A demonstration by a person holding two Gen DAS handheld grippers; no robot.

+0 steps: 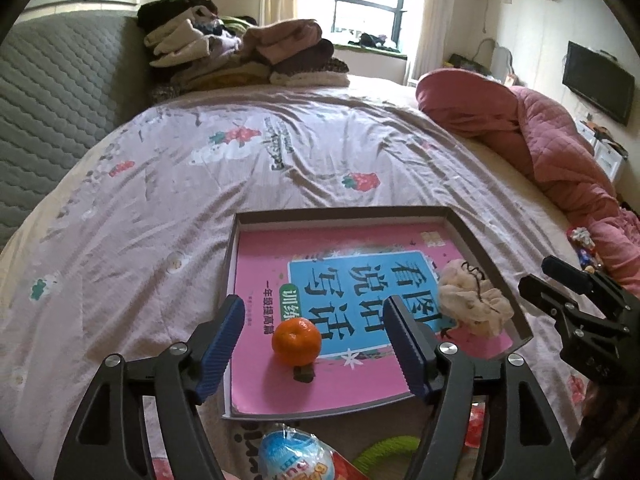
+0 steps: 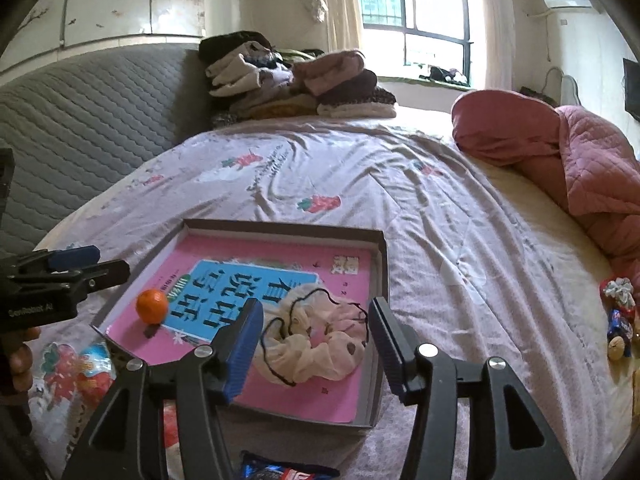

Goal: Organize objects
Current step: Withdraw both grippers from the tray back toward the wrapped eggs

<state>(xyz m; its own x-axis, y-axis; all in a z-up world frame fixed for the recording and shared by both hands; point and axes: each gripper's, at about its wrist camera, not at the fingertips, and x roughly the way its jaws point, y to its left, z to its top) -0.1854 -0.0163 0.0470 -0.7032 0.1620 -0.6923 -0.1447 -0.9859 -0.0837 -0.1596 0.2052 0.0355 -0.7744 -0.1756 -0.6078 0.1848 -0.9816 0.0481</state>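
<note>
A shallow grey box (image 1: 486, 240) (image 2: 280, 226) lies on the bed with a pink book (image 1: 264, 264) (image 2: 344, 384) inside. An orange tangerine (image 1: 296, 341) (image 2: 152, 306) and a cream scrunchie with a dark string (image 1: 474, 300) (image 2: 316, 344) rest on the book. My left gripper (image 1: 316, 344) is open and empty, just above the tangerine. My right gripper (image 2: 316, 344) is open and empty, straddling the scrunchie; it also shows in the left wrist view (image 1: 568, 292). The left gripper shows at the left of the right wrist view (image 2: 80, 266).
Snack packets lie near the box's front edge (image 1: 296, 458) (image 2: 76, 372) (image 2: 288, 470). A green ring (image 1: 386, 448) lies beside them. Small toys (image 2: 618, 320) sit at the right. Folded clothes (image 1: 240, 52) and a pink quilt (image 1: 540, 136) lie farther back.
</note>
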